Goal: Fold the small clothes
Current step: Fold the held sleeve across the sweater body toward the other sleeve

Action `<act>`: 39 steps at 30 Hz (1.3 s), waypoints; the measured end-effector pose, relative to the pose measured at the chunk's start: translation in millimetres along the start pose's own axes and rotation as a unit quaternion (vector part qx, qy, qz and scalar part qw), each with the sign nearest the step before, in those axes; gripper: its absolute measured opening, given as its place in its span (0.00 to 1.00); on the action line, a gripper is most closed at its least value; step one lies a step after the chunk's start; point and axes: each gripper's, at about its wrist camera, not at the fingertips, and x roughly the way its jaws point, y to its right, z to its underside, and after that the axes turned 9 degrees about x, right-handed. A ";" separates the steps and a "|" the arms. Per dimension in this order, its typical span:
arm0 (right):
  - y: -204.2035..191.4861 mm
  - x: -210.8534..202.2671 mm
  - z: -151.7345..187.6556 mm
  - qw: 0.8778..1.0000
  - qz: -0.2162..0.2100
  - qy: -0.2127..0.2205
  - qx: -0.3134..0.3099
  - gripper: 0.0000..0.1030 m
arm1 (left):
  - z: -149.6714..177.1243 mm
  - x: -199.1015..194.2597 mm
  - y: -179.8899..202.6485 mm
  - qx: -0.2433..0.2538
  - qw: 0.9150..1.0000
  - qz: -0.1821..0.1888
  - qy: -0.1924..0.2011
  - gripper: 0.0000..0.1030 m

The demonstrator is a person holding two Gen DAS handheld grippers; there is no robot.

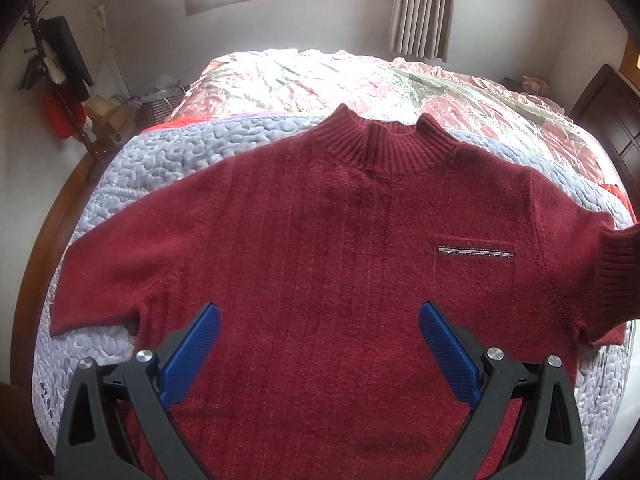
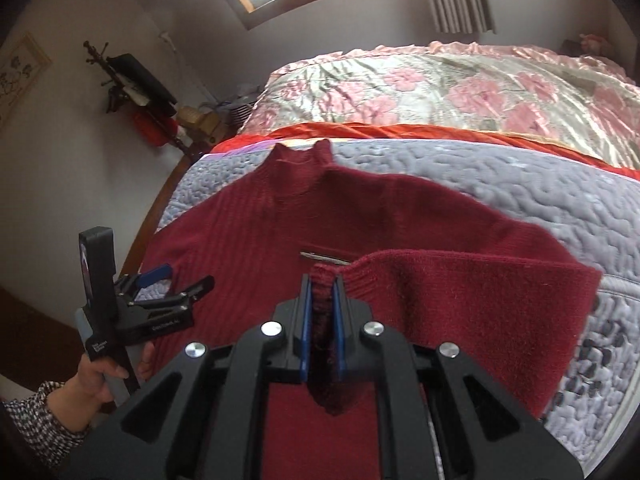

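Note:
A dark red knitted sweater [image 1: 320, 216] with a ribbed high collar and a small chest pocket lies face up on a grey quilted blanket [image 1: 168, 160]. My left gripper [image 1: 319, 312] hovers open above the sweater's lower body, nothing between its blue pads. In the right wrist view the sweater [image 2: 248, 232] shows again. My right gripper [image 2: 322, 284] is shut on the ribbed cuff [image 2: 324, 296] of the right sleeve [image 2: 460, 296], which is lifted and drawn inward over the body. The left gripper [image 2: 180, 280] is seen at the sweater's left edge, held by a hand [image 2: 100, 376].
The blanket covers the near part of a bed with a pink floral satin cover [image 1: 360, 80]. A wooden bed frame [image 1: 44, 248] curves along the left. A coat rack [image 1: 60, 68] and boxes stand by the left wall. A dark headboard [image 1: 612, 112] is at right.

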 end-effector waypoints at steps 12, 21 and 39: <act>-11.2 52.1 7.5 0.998 -0.010 -0.044 0.037 0.33 | 14.3 16.2 -3.0 0.008 0.999 0.042 -0.025 0.96; 47.5 -29.4 40.7 0.994 0.100 0.014 0.042 0.33 | -6.4 42.6 83.5 0.029 0.991 0.120 -0.052 0.96; 124.3 -63.0 88.9 0.986 0.104 0.023 0.127 0.33 | -22.2 51.7 147.5 0.003 0.976 0.207 -0.073 0.16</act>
